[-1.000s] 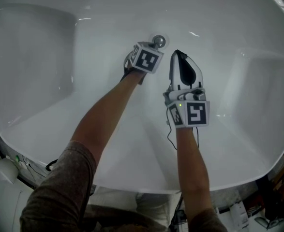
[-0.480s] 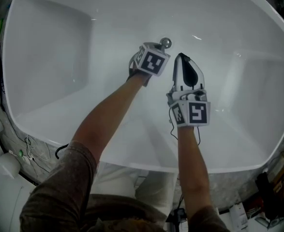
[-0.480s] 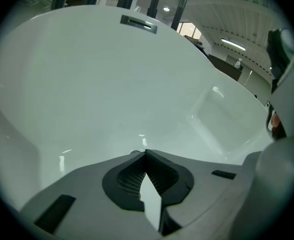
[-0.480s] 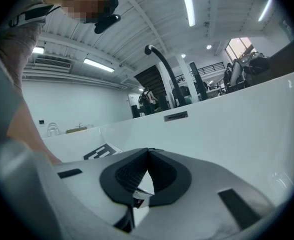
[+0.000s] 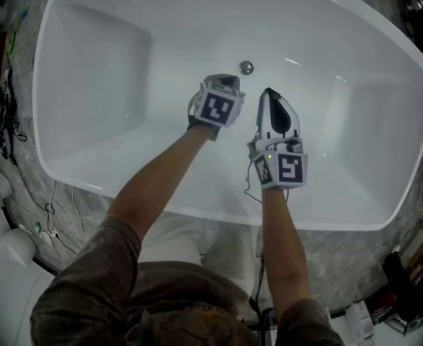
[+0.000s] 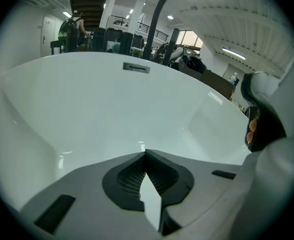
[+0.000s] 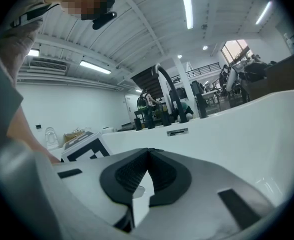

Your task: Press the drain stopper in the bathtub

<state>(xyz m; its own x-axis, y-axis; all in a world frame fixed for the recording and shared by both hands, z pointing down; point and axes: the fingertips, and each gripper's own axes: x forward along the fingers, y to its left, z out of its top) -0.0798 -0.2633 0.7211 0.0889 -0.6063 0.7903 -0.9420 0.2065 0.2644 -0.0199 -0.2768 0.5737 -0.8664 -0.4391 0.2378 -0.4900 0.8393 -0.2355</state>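
Bathtub (image 5: 88, 71) drain stopper (image 5: 246, 68) lies near left tool (image 5: 228, 83), right tool (image 5: 267, 92), both closed

The bathtub (image 5: 88, 85) is plain white all over. The drain stopper (image 5: 246, 68) in the bathtub is shiny silver. The left hand-held gripper (image 6: 145, 154) and the right hand-held gripper (image 7: 148, 151) are light grey with black bumpy pads (their cubes (image 5: 218, 108) have black and white squares). The stone (image 5: 326, 258) around the bathtub is speckled grey. The sleeve (image 5: 88, 280) is brownish grey.
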